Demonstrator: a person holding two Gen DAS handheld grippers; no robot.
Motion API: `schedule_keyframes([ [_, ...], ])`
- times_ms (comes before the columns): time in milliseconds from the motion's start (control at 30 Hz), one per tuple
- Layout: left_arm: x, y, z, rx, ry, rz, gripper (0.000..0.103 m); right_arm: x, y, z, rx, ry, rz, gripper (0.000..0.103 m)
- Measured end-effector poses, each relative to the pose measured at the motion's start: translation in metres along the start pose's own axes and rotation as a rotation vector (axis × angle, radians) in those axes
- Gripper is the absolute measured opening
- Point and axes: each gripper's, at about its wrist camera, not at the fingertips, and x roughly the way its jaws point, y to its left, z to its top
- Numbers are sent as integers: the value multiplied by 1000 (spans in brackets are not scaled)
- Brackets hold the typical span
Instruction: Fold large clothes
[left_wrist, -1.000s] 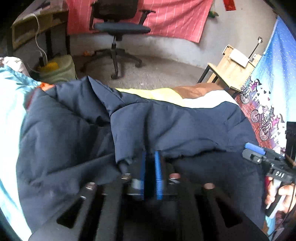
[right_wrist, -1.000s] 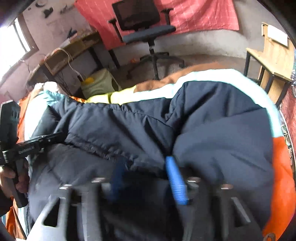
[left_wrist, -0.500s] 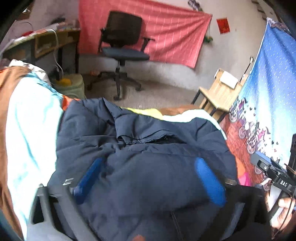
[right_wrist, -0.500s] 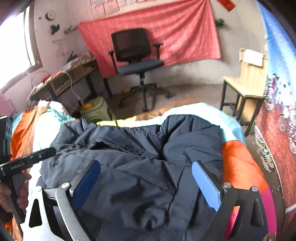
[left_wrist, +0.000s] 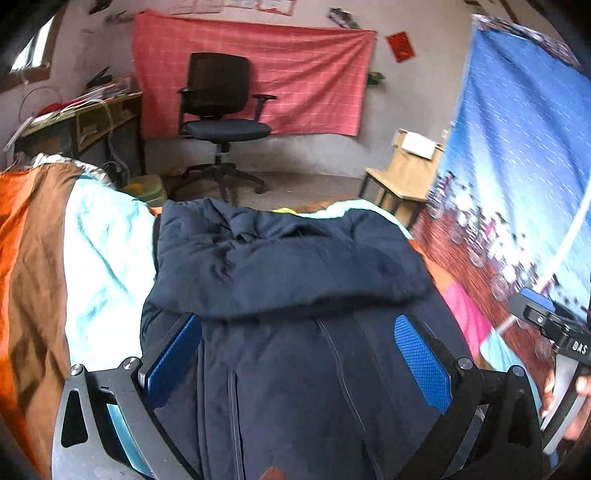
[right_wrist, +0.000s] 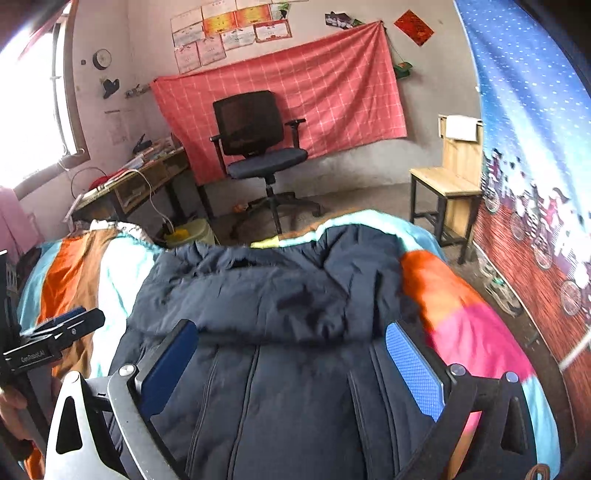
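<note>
A large navy padded jacket (left_wrist: 288, 280) lies on the bed, its far part folded back over the near part; it also shows in the right wrist view (right_wrist: 280, 332). My left gripper (left_wrist: 295, 362) is open and empty, held above the near part of the jacket. My right gripper (right_wrist: 291, 365) is open and empty, also above the jacket. The right gripper shows at the right edge of the left wrist view (left_wrist: 546, 325). The left gripper shows at the left edge of the right wrist view (right_wrist: 55, 332).
The bed has a striped orange, brown, pale blue and pink cover (left_wrist: 85, 258). Beyond it stand a black office chair (right_wrist: 258, 147), a desk (right_wrist: 133, 184) at left and a wooden chair (right_wrist: 450, 181) at right. A blue printed curtain (left_wrist: 524, 166) hangs along the right.
Both grippers let go of the jacket fold, opened wide and pulled back and up. The folded part now rests on the jacket.
</note>
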Motion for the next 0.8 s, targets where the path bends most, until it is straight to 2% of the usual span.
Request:
schedule_keyframes([
  [100, -21, -12, -18, 34, -13, -7, 102, -28, 8, -15, 13, 11, -18, 103],
  [233, -47, -22, -39, 27, -26, -12, 102, -62, 17, -27, 31, -8, -24, 103],
  [367, -62, -30, -58, 27, -9, -13, 102, -85, 27, -42, -16, 13, -14, 103],
  [467, -66, -37, -75, 39, -9, -1, 102, -94, 32, -62, -93, 13, 3, 103],
  [567, -64, -42, -100, 61, 0, 7, 102, -91, 31, -82, -151, -1, -22, 103],
  [667, -61, -42, -129, 70, 33, 26, 102, -78, 23, -101, -163, 44, 22, 103],
  [800, -57, -42, -168, 101, 101, 42, 102, -70, 20, -127, -255, 75, 41, 103],
])
